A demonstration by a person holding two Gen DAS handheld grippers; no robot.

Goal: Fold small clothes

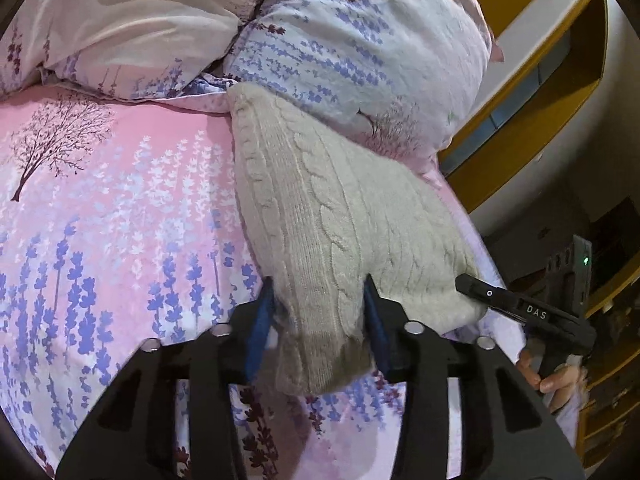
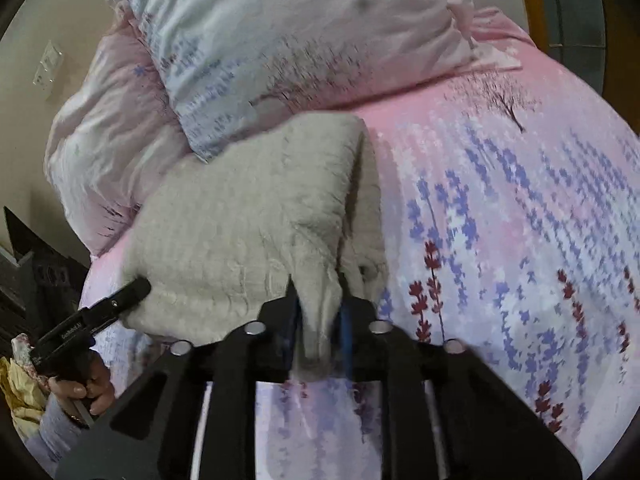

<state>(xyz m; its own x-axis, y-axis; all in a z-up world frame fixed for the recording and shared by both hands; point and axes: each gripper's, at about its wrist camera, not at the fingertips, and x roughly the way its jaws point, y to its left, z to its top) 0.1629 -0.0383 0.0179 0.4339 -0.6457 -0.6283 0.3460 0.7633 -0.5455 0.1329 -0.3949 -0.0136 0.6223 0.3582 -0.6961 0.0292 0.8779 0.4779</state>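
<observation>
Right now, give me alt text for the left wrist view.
The left gripper pinches the near end of a cream cable-knit sweater lying on a pink floral bedsheet. Patterned pillows sit behind; the right gripper touches the sweater's right edge.
</observation>
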